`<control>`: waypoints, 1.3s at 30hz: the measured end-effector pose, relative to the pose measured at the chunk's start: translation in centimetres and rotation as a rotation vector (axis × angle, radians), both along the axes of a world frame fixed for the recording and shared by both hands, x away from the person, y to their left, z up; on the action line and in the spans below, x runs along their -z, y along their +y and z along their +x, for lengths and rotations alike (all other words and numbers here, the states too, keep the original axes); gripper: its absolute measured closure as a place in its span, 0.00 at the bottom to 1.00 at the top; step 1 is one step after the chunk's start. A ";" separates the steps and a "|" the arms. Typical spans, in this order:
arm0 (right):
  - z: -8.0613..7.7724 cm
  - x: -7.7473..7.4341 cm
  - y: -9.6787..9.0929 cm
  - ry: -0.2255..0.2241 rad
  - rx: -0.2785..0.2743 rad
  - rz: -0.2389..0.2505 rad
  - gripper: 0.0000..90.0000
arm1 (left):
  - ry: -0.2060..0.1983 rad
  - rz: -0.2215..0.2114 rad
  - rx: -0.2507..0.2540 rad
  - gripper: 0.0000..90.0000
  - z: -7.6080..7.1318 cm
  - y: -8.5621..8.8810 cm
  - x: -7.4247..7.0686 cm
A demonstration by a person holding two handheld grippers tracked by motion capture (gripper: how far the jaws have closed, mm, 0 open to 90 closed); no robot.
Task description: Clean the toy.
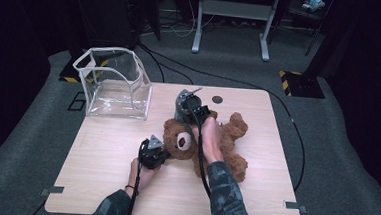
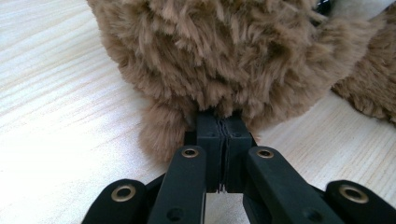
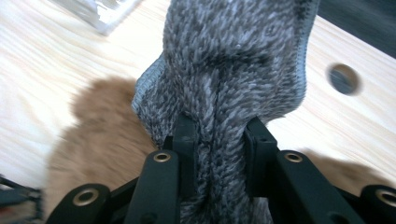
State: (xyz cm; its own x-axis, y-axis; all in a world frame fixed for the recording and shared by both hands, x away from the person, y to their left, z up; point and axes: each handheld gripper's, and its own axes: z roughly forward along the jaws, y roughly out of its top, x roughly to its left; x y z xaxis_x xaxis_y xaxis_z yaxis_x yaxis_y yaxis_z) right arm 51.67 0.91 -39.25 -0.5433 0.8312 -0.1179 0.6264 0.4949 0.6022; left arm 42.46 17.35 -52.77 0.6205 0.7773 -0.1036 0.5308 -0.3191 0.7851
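A brown teddy bear (image 1: 229,135) lies on its back in the middle of the wooden table (image 1: 100,157). My left gripper (image 1: 166,154) is at the left side of the bear's head. In the left gripper view its jaws are shut, pads together, tips buried in the bear's fur (image 2: 224,51); whether they pinch a tuft is hidden. My right gripper (image 1: 187,112) is over the far side of the bear's head, shut on a bunched grey knitted cloth (image 3: 233,56) that stands up between its jaws (image 3: 219,135), above the bear (image 3: 93,140).
A clear, soft-walled plastic container (image 1: 115,83) stands open at the table's far left corner, its edge also in the right gripper view (image 3: 100,11). A round hole (image 1: 217,99) is in the table's far edge. Cables run across the floor behind.
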 end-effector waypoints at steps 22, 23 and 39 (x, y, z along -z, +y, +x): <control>1.1 -1.5 -6.7 -0.031 0.252 -0.190 0.80 | -0.001 0.006 0.004 0.98 0.0 0.0 -0.1; 1.1 -1.6 -7.2 -0.037 0.262 -0.194 0.80 | -0.001 0.005 0.004 0.98 0.0 0.1 -0.1; -2.1 -4.4 -6.1 -0.168 0.165 -0.004 0.80 | 0.004 0.008 0.011 0.98 0.0 0.1 -0.1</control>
